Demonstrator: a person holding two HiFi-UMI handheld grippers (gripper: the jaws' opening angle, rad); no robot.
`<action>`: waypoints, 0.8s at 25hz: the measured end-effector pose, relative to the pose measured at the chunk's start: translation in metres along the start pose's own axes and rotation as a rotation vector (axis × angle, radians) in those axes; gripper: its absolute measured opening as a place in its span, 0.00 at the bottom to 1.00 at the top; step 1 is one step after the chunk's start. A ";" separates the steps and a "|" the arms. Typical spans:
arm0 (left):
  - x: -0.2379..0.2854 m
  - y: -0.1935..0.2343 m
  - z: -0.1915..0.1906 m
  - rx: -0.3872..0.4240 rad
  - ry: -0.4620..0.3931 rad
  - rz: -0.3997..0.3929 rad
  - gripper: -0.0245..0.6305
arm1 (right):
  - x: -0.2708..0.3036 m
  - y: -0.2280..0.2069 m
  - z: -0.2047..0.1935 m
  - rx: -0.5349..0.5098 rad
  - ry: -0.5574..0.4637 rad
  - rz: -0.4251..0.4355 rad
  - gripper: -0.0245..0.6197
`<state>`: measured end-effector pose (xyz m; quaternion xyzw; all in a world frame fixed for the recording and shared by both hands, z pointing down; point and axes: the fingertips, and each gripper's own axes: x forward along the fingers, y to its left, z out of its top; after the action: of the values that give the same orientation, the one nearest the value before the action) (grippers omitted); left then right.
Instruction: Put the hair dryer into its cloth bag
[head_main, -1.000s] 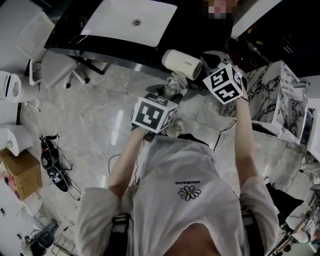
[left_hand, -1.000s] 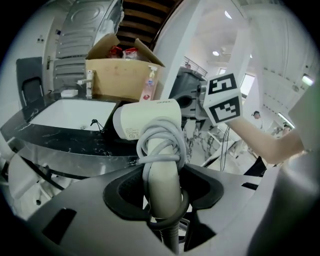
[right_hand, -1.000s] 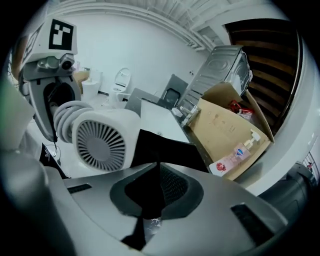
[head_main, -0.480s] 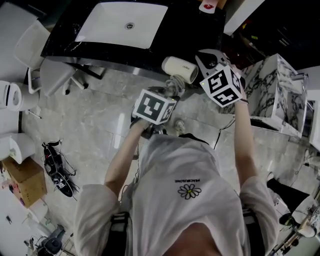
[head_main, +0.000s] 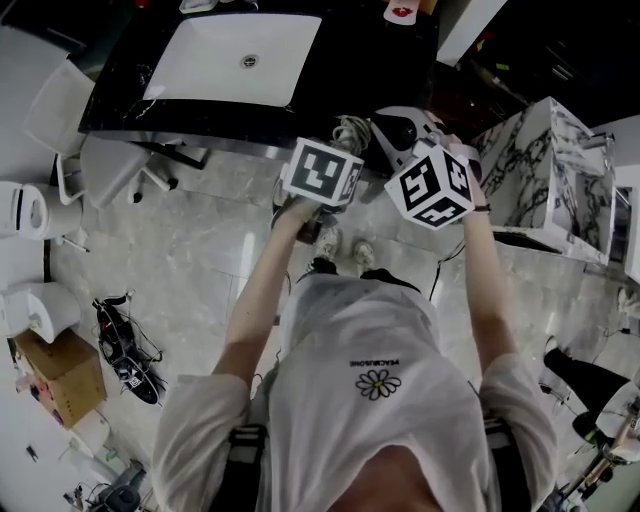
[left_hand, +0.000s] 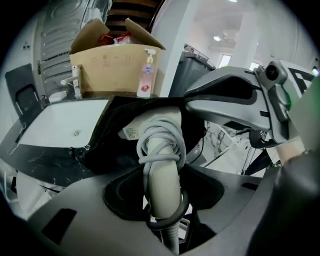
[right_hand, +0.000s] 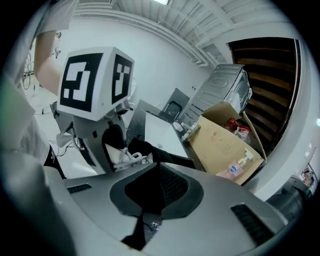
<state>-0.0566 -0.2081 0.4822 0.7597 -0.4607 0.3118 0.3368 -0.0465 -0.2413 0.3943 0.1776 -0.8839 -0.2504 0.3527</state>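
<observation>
Roughly halfway. Left gripper (left_hand: 162, 194) jaws clamp the hair dryer (left_hand: 161, 167) by its handle. Its head is nosed into the cloth bag (left_hand: 114, 140), whose mouth sits at 12 o'clock of those jaws. Right gripper (right_hand: 149, 200) jaws are pinched nearly together on the bag's black edge. Left to do, I'd say: feed in the handle and wrapped cord (left_hand: 161, 136), then let go. Can't tell how deep the head sits. In the head view the grippers cover most of the bag mouth.

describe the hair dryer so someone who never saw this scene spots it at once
Start at the white sink in the black counter. In front of it the left gripper grips the hair dryer by its handle, its head in the mouth of the black cloth bag. Nothing else is cream with a grey cord wound round it.
</observation>
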 end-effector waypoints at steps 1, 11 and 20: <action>0.003 0.002 0.004 0.004 -0.003 0.008 0.35 | -0.001 0.001 0.001 -0.002 -0.004 0.002 0.07; 0.030 0.034 0.034 0.044 0.037 0.128 0.35 | -0.004 0.000 0.004 0.007 -0.027 0.017 0.07; 0.055 0.050 0.060 0.049 0.035 0.152 0.35 | -0.004 -0.009 -0.007 0.001 0.004 0.014 0.07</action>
<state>-0.0717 -0.3002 0.5017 0.7250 -0.5033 0.3609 0.3013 -0.0373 -0.2488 0.3915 0.1719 -0.8846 -0.2471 0.3562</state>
